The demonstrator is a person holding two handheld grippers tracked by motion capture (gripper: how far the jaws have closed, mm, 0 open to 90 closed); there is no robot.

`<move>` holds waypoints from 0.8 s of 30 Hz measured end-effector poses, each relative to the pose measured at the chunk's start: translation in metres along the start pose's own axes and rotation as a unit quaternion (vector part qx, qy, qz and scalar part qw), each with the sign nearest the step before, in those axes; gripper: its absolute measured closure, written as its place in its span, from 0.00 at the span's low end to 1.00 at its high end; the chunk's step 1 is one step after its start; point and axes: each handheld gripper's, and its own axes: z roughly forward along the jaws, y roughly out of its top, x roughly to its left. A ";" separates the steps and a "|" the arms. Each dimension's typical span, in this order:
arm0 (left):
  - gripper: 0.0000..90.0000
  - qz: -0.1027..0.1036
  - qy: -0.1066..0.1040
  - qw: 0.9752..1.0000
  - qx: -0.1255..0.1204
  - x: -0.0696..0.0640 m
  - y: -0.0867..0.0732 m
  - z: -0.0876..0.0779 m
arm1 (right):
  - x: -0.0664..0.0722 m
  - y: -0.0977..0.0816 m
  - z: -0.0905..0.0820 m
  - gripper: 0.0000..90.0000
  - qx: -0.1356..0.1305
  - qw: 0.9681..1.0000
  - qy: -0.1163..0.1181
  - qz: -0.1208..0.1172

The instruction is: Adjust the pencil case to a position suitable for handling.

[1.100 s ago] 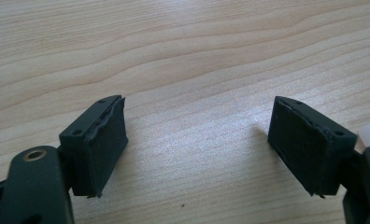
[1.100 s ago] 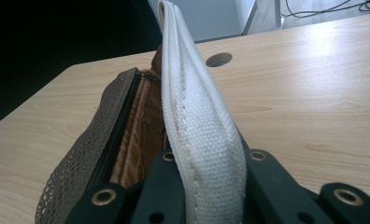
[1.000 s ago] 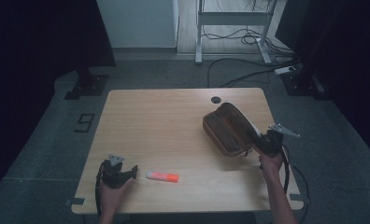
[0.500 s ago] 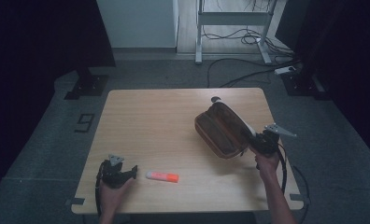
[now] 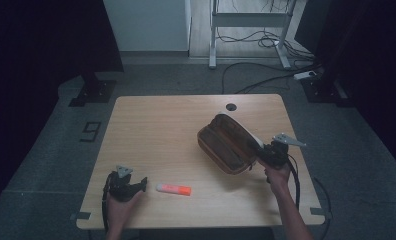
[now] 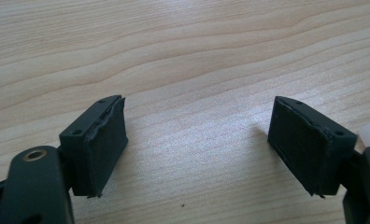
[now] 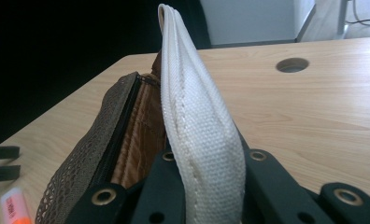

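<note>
A brown pouch (image 5: 226, 145) with a white outer side lies tilted on the right half of the wooden table (image 5: 161, 130), its zip open. My right gripper (image 5: 264, 153) is shut on the pouch's white flap (image 7: 192, 102), which stands up between the jaws of the right gripper (image 7: 210, 156); the brown lining (image 7: 141, 135) shows to its left. An orange highlighter (image 5: 173, 188) with a pale end lies near the front edge. Just left of it rests my left gripper (image 5: 140, 184), and in its own view this left gripper (image 6: 199, 149) is open over bare wood.
A round cable hole (image 5: 230, 106) sits near the table's far edge. Dark floor surrounds the table, with cables and a metal frame (image 5: 251, 30) beyond. The highlighter (image 7: 15, 205) and the left gripper's jaws (image 7: 1, 161) appear at the far left of the right gripper view.
My right gripper has dragged the pouch to the left, toward the table's middle. The left gripper and the highlighter have stayed put.
</note>
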 end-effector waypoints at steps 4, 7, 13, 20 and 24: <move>0.22 0.000 0.000 1.000 0.000 0.000 0.000 0.000 | 0.006 -0.003 0.008 0.92 0.007 1.000 0.014 -0.005; 0.22 0.000 0.000 1.000 0.000 0.000 0.000 0.000 | 0.011 -0.005 0.012 0.92 0.011 0.999 0.031 -0.009; 0.22 0.000 0.000 1.000 0.000 0.000 0.000 0.000 | 0.016 -0.007 0.017 0.92 0.016 0.998 0.057 -0.012; 0.22 0.000 0.000 1.000 0.000 0.000 0.000 0.000 | 0.025 -0.011 0.025 0.92 0.022 0.997 0.068 -0.027; 0.22 0.000 0.000 1.000 0.000 0.000 0.000 0.000 | 0.029 -0.014 0.031 0.92 0.031 0.996 0.070 -0.037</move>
